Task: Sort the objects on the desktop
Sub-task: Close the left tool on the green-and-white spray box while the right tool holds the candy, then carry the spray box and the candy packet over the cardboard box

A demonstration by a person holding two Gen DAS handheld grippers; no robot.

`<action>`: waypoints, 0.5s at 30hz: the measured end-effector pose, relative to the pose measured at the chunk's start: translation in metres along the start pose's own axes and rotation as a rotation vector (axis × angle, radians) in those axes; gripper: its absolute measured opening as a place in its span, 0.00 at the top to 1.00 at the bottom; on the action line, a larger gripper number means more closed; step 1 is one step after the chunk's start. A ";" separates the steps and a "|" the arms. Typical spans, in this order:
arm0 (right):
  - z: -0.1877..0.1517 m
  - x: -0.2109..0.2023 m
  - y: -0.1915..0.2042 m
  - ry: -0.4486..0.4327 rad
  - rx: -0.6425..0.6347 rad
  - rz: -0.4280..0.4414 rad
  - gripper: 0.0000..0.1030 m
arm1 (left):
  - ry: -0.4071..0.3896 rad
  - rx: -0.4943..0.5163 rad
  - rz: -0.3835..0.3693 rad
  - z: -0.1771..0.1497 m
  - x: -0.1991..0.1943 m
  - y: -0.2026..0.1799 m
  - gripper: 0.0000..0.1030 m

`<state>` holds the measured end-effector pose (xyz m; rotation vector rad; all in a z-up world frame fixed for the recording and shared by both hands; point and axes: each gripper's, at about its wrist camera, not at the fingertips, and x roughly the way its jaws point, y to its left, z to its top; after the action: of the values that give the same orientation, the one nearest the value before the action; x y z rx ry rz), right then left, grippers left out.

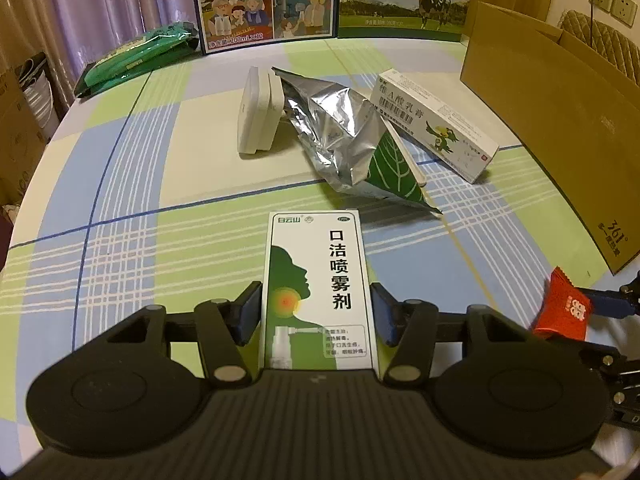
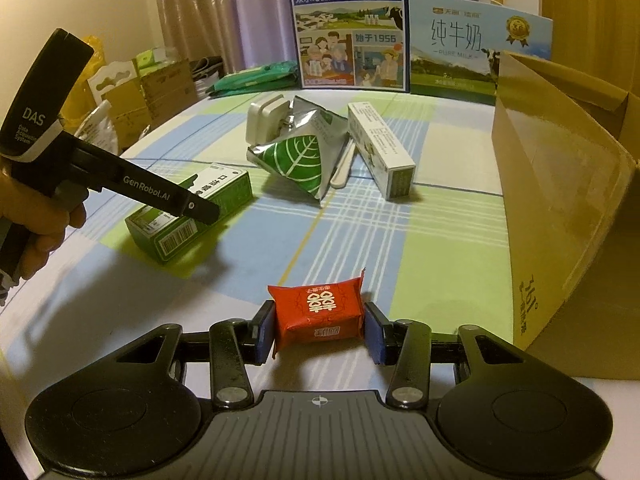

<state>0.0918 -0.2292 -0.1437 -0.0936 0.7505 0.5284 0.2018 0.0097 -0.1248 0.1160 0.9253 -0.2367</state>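
Observation:
My left gripper [image 1: 316,300] is shut on a green-and-white spray box [image 1: 318,280], its blue pads pressed on the box's two long sides. In the right wrist view that box [image 2: 188,216] lies low over the checked tablecloth with the left gripper [image 2: 200,210] across it and a hand [image 2: 36,216] on the handle. My right gripper [image 2: 319,320] is shut on a red candy packet [image 2: 318,312]; the same packet [image 1: 562,308] shows at the right edge of the left wrist view. Further back lie a foil bag with a green leaf [image 1: 344,132], a white ointment box [image 1: 436,128] and a white adapter [image 1: 256,112].
An open cardboard box [image 2: 560,200] stands along the right side. Two milk cartons [image 2: 348,28] stand upright at the table's back edge, with green packs [image 1: 136,60] at the back left. A white stick [image 2: 344,168] lies between the foil bag and the ointment box. More cartons [image 2: 152,88] sit beyond the table, left.

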 end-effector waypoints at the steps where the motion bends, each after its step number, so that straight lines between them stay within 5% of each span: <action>1: 0.000 0.000 0.000 0.000 0.001 0.001 0.58 | 0.003 0.001 0.001 0.000 0.001 0.000 0.50; 15: 0.004 -0.001 -0.001 -0.016 0.030 -0.009 0.59 | -0.003 -0.022 -0.009 -0.005 -0.011 -0.002 0.51</action>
<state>0.0940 -0.2292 -0.1407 -0.0643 0.7421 0.5089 0.1914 0.0108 -0.1188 0.0907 0.9257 -0.2352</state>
